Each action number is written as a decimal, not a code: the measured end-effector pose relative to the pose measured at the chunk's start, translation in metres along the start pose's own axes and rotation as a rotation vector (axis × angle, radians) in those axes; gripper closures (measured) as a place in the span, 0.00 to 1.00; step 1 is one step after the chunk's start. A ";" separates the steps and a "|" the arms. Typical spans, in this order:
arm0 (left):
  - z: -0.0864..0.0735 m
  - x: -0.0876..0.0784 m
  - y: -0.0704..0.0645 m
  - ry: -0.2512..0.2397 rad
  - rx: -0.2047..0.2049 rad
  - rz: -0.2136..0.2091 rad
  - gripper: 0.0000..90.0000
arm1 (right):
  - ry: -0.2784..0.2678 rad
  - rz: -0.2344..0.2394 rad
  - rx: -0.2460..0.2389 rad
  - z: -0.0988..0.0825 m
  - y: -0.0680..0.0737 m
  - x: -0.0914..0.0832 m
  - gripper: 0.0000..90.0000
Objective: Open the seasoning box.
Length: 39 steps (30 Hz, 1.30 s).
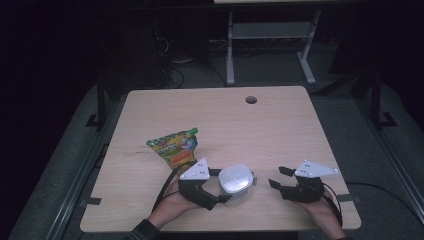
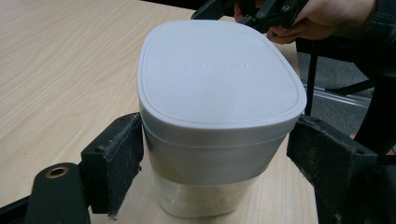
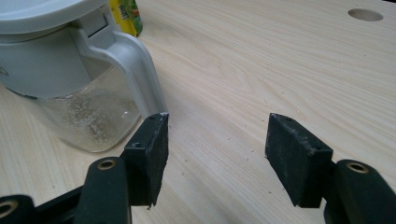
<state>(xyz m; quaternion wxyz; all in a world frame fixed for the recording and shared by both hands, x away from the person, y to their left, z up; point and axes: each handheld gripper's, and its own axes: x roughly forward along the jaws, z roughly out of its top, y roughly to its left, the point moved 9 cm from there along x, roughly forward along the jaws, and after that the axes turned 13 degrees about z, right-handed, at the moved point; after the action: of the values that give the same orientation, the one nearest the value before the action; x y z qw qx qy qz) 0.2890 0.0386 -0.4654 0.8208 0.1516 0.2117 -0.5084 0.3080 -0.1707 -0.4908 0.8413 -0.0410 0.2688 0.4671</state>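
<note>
High view: jar [image 1: 236,179] with white lid near the table's [image 1: 280,125] near edge, left gripper [image 1: 220,186] around it, right gripper [image 1: 278,177] apart to its right, pouch [image 1: 175,147] behind-left of it. Left gripper view: jar [image 2: 217,116] between the jaws, left pad touching, right pad just beside; grip cannot be told. Right gripper view: right gripper [image 3: 217,149] wide, empty, one jaw just beside the jar's handle [image 3: 135,70].

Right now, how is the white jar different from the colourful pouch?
The jar stands upright with a white lid; the pouch lies flat, green-capped. The jar sits between the left gripper jaws; the pouch lies apart, untouched. Both rest on the table.
</note>
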 end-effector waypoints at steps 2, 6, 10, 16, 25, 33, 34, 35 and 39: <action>0.000 0.000 0.000 0.000 0.000 0.000 0.20 | 0.001 -0.001 -0.001 0.000 0.000 0.000 0.44; 0.002 -0.002 0.000 -0.009 -0.003 -0.001 0.21 | 0.000 -0.004 -0.002 0.000 -0.001 0.000 0.44; 0.005 -0.004 0.001 -0.019 -0.009 0.000 0.22 | 0.001 -0.006 -0.004 0.000 -0.001 -0.001 0.44; 0.010 -0.009 0.002 -0.043 -0.035 -0.003 0.26 | 0.006 -0.008 -0.006 0.000 -0.001 0.000 0.44; 0.017 -0.016 0.005 -0.066 -0.041 0.009 0.33 | 0.007 -0.008 -0.006 0.000 -0.001 0.000 0.44; 0.022 -0.020 0.007 -0.078 -0.064 0.015 0.44 | 0.008 -0.009 -0.008 -0.001 -0.001 -0.001 0.44; 0.022 -0.021 0.007 -0.079 -0.064 0.017 0.45 | 0.009 -0.009 -0.007 -0.001 -0.001 -0.001 0.44; 0.022 -0.021 0.007 -0.079 -0.068 0.018 0.48 | 0.009 -0.009 -0.006 -0.001 -0.001 -0.001 0.44; 0.022 -0.023 0.009 -0.073 -0.070 0.023 0.57 | 0.011 -0.011 -0.007 -0.001 -0.001 0.000 0.44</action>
<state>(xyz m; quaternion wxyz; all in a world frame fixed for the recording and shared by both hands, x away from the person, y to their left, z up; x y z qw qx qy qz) 0.2923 0.0499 -0.4345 0.8385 0.1065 0.1976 -0.4966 0.3085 -0.1720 -0.4916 0.8422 -0.0479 0.2717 0.4633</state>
